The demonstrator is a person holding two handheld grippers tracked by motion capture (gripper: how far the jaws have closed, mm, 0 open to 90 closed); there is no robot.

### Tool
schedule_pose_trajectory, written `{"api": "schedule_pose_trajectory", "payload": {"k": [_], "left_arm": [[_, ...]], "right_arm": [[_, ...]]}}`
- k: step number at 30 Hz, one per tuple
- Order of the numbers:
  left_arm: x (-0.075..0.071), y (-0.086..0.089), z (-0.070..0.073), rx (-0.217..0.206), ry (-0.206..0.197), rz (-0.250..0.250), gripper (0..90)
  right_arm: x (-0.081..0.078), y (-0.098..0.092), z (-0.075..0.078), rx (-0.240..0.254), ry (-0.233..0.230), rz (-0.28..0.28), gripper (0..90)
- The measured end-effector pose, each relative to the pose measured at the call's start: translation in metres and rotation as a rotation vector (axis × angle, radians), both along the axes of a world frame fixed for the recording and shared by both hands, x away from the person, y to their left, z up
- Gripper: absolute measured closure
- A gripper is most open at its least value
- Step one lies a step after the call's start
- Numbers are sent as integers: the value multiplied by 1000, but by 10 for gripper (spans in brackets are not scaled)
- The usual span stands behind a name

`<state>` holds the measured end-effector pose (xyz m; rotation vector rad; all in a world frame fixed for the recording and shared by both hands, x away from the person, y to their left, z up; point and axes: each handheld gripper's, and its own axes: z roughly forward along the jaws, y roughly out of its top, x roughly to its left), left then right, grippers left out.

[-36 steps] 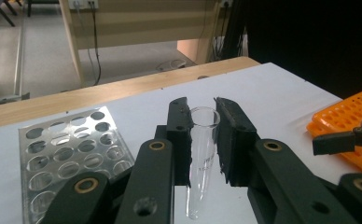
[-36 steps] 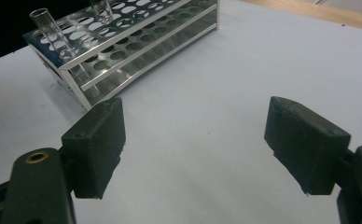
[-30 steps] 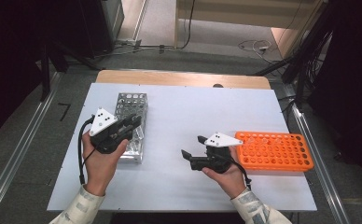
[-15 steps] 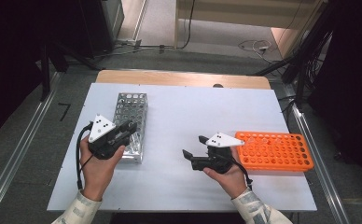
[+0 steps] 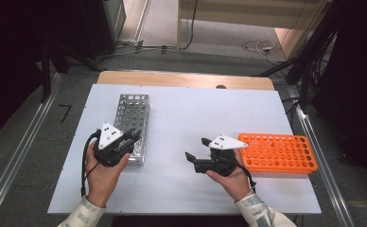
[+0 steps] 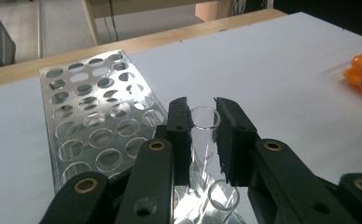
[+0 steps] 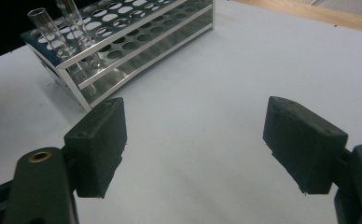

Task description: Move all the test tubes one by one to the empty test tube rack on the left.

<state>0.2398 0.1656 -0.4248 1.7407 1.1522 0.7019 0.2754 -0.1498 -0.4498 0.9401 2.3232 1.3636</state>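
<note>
**Glass tube clamped in my left jaws at the metal rack's near end**

My left gripper (image 6: 202, 135) is closed on a clear test tube (image 6: 204, 122): its open rim stands up between my two pads, which press on its sides just below the rim, and the tube runs down and slightly tilted toward the near corner of the metal rack (image 6: 95, 121). A second tube (image 6: 222, 198) stands just below my jaws, closer to me, its rim beside the held one's lower part. The rack's empty holes spread away to the left of my jaws.

My right gripper (image 7: 202, 144) holds nothing; its jaws stand wide apart over bare white table (image 7: 244, 65), with the rack and both tubes well ahead to the upper left. The orange rack (image 5: 278, 152) sits just behind that hand.

Against a second ago, my left hand has come lower and nearer me at the rack's near end; my right hand has kept its place
</note>
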Motion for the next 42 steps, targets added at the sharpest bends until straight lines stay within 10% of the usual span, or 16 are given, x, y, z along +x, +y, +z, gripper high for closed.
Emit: {"api": "schedule_pose_trajectory", "payload": {"k": [27, 42], "left_arm": [[-1, 2, -1, -25, 33, -5, 712], [-3, -3, 2, -104, -17, 12, 281]], "right_arm": [[-1, 1, -1, -2, 2, 1, 202], [-5, -9, 5, 0, -16, -25, 202]]}}
